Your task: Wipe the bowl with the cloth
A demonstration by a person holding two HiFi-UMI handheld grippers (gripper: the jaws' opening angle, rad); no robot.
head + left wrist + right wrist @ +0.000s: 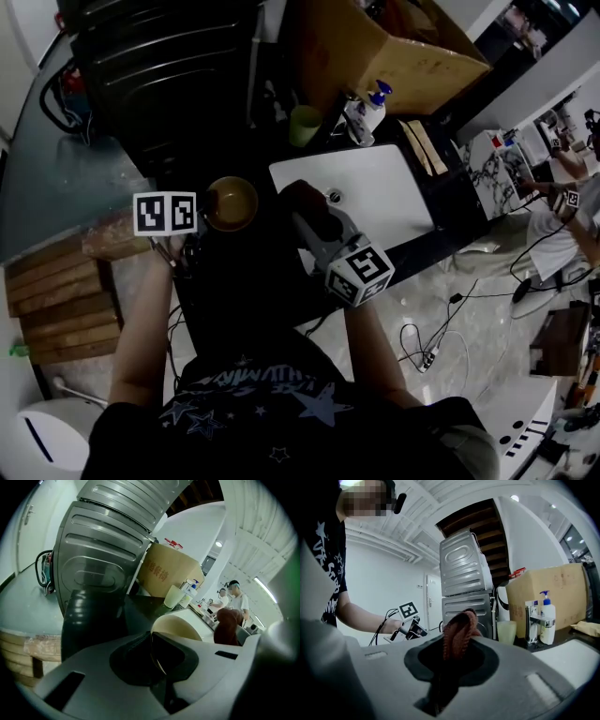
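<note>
A person standing at a dark countertop (246, 281) is pinching a tan bowl (232, 203) by its rim with the left gripper (157, 651), whose jaws are standing almost together with the thin wall of the bowl between them. The right gripper (457, 653) is clamping a bunched reddish-brown cloth (459, 627), and a loop of it is bulging out past the tips. The bowl is sitting just left of the white sink (375, 192), and the cloth is hanging close beside it on the sink side. Whether the bowl is resting on the counter or being carried is not clear. The bowl is looking rigid and smooth-walled, so it is probably slick and breakable, and a narrow grip at one edge is likely leaving it free to pivot or slip under pressure. Gripping deep over the rim, with the wall well between the pads, seems the safest hold. The cloth is looking soft, light and limp. It is best gripped as a wad, so that the protruding fold does the wiping instead of the jaw tips.
</note>
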